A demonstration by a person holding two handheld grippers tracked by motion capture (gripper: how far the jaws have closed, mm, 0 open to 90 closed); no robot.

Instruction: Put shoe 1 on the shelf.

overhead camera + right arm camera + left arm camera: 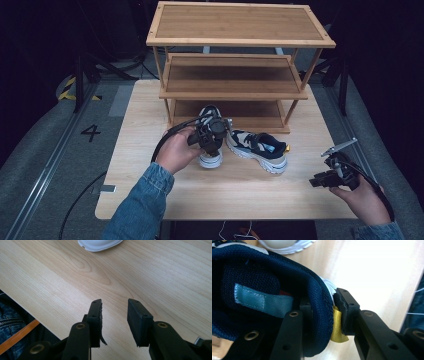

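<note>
Wooden table (150, 195): left gripper (325, 312) clamps sneaker heel (322, 302); right gripper (114, 312) fingers apart.

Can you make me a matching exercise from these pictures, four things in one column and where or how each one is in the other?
Things:
1. left gripper
2. right gripper
3. second shoe
4. wooden rack

States:
A. lying on the table, toe to the right
B. jaws apart over bare tabletop
C. stands at the table's far edge
D. clamped on a navy shoe's heel collar

Pairs: 1-D, 2-B, 3-A, 4-C
</note>
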